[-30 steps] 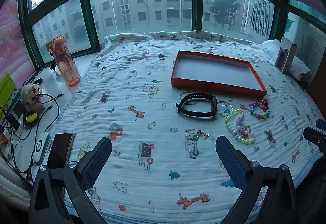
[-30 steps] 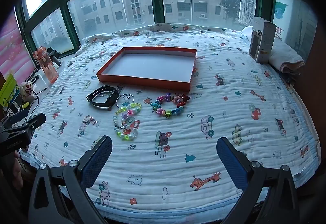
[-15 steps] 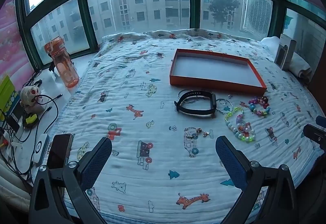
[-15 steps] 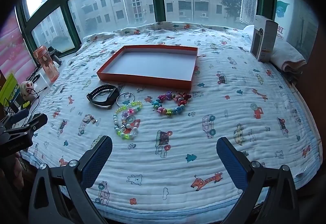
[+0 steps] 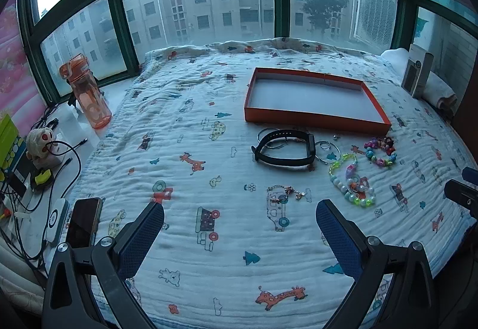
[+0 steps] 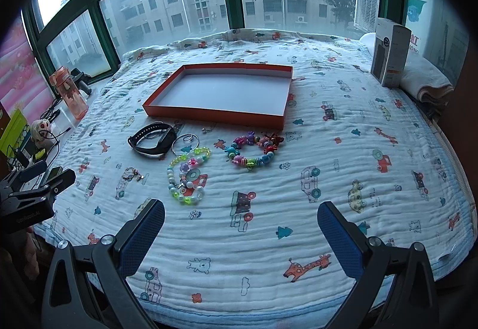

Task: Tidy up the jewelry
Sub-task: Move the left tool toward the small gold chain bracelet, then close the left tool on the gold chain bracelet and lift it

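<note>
**Jewelry laid out before an empty tray, both grippers wide open**

We held the left gripper (image 5: 239, 227) and the right gripper (image 6: 240, 227) above the near part of the printed quilt (image 6: 328, 149). On each, the blue-padded jaws stood spread wide and gripped nothing.

We observed the orange tray (image 6: 215, 115), shallow, rectangular, with a pale floor, lying empty toward the window. The jewelry lay on the quilt just in front of its near wall:

- A black wristband (image 6: 152, 140), a closed oval loop with a thicker block on one side, lay nearest the tray's left corner.
- Thin silver hoops (image 6: 185, 142) lay touching its right side.
- A translucent beaded bracelet (image 6: 188, 176) in green, white and pink lay nearer to us.
- A bracelet of bright multicoloured charms (image 6: 254, 151) lay to the right, apart from the others.
- A fine gold-toned chain (image 5: 286, 191) lay bunched, closest to the left gripper.
- A small silver stud (image 6: 204, 129) lay close to the tray wall.
</note>
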A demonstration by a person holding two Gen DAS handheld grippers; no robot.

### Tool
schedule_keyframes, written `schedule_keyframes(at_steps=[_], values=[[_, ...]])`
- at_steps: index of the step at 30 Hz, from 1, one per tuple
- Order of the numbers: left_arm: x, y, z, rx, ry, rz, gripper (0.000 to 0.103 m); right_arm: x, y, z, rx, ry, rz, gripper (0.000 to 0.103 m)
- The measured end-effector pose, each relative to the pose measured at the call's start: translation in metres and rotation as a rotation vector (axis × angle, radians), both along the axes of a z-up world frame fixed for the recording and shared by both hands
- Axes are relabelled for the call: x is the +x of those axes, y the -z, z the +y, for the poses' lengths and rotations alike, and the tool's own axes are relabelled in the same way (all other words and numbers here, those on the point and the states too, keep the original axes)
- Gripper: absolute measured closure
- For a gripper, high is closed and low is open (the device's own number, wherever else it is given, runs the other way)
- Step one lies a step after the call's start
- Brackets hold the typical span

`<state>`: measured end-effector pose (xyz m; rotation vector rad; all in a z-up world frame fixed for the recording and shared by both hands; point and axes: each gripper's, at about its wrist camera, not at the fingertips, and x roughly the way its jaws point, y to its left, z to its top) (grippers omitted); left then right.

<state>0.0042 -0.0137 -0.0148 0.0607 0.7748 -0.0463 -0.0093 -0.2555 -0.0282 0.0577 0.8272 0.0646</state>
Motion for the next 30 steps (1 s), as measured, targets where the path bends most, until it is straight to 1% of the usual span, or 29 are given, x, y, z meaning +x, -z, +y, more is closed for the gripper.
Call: schedule_keyframes(at_steps=[7, 12, 14, 15, 16, 18, 19, 23, 26, 28, 30], values=[[0.007, 0.006, -0.004, 0.021, 0.025, -0.020, 0.000, 0.004, 0.007, 0.001, 0.012, -0.002, 0.010, 0.000], [0.016, 0.016, -0.009, 0.015, 0.056, 0.014, 0.001, 0.009, 0.011, -0.002, 0.025, -0.009, 0.019, 0.000], [0.022, 0.023, -0.013, 0.012, 0.079, 0.029, 0.010, 0.012, 0.012, -0.004, 0.028, -0.009, 0.025, 0.000], [0.027, 0.026, -0.014, 0.035, 0.083, 0.036, 0.012, 0.013, 0.013, -0.004, 0.031, -0.009, 0.030, 0.000], [0.030, 0.030, -0.016, 0.038, 0.085, 0.052, 0.015, 0.015, 0.014, -0.005, 0.033, -0.010, 0.034, 0.000], [0.035, 0.036, -0.018, 0.018, 0.098, 0.073, 0.020, 0.017, 0.017, -0.005, 0.037, -0.009, 0.042, 0.000], [0.038, 0.039, -0.018, 0.025, 0.107, 0.090, 0.023, 0.018, 0.017, -0.007, 0.040, -0.009, 0.047, 0.000], [0.051, 0.050, -0.023, 0.004, 0.155, 0.099, 0.037, 0.025, 0.022, -0.009, 0.049, -0.013, 0.065, 0.000], [0.062, 0.058, -0.026, -0.014, 0.179, 0.125, 0.044, 0.029, 0.026, -0.010, 0.057, -0.024, 0.076, 0.000], [0.069, 0.063, -0.027, -0.029, 0.192, 0.145, 0.045, 0.033, 0.030, -0.009, 0.055, -0.028, 0.088, 0.000], [0.076, 0.069, -0.031, -0.047, 0.210, 0.168, 0.050, 0.036, 0.033, -0.009, 0.053, -0.031, 0.099, 0.000]])
